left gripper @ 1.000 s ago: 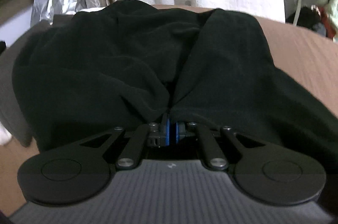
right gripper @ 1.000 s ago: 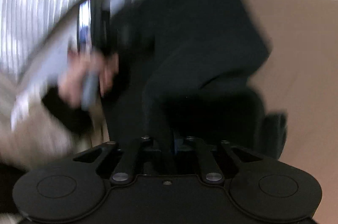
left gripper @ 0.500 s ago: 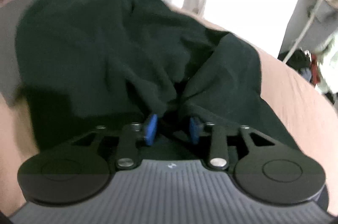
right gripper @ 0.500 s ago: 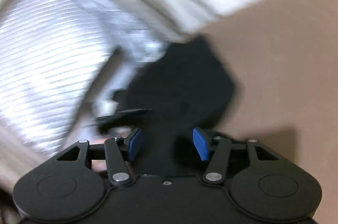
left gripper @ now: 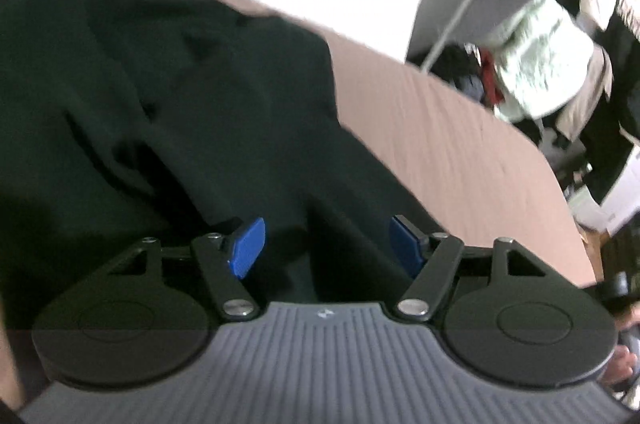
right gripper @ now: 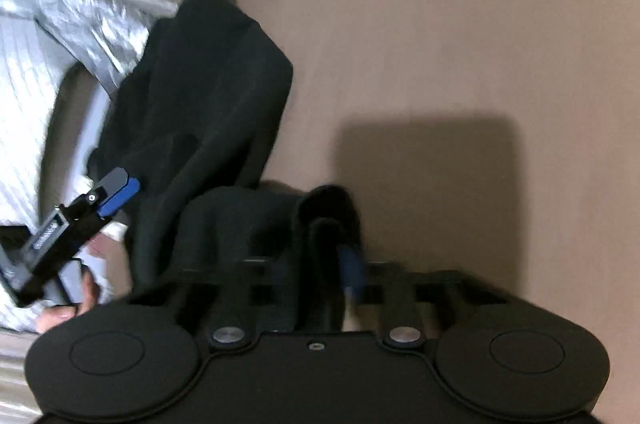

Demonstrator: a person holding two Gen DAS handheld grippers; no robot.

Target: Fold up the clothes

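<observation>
My right tool [right gripper: 332, 256] is closing on a bunched edge of the black garment [left gripper: 192, 112], and the cloth sits between its pads. My left tool [left gripper: 326, 244] is opening, its blue pads apart with dark fabric lying between them but not pinched. The garment lies rumpled on the brown surface [left gripper: 460, 152], toward its left side in the left wrist view. To do this fold well, I judge I should pinch only one layer at the hem, take a matching edge with the left tool, and lift both evenly so the cloth does not twist.
</observation>
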